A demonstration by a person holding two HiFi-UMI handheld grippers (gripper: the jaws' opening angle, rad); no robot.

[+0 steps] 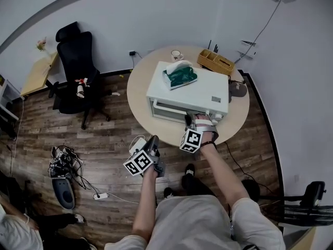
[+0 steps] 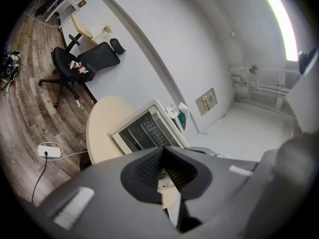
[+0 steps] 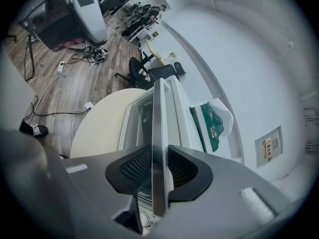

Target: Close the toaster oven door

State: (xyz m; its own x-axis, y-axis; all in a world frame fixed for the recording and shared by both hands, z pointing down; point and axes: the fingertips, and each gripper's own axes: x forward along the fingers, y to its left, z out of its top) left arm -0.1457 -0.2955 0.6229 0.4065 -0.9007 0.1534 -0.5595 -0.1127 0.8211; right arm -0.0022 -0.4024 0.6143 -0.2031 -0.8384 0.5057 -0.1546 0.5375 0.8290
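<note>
A white toaster oven [image 1: 187, 87] sits on the round table [image 1: 139, 90], its glass door facing me and standing almost flush with the front. My right gripper [image 1: 191, 122] is at the door's front, shut on the metal door handle [image 3: 158, 128], which runs as a bar between the two pads. My left gripper [image 1: 154, 139] hangs below the table edge, away from the oven [image 2: 147, 131], with its jaws together and nothing in them.
A green tissue pack [image 1: 179, 75] lies on top of the oven. A wooden tray [image 1: 215, 61] and a cup [image 1: 176, 54] stand at the table's far side. A black office chair [image 1: 78, 69] stands left, and cables [image 1: 65, 165] lie on the wooden floor.
</note>
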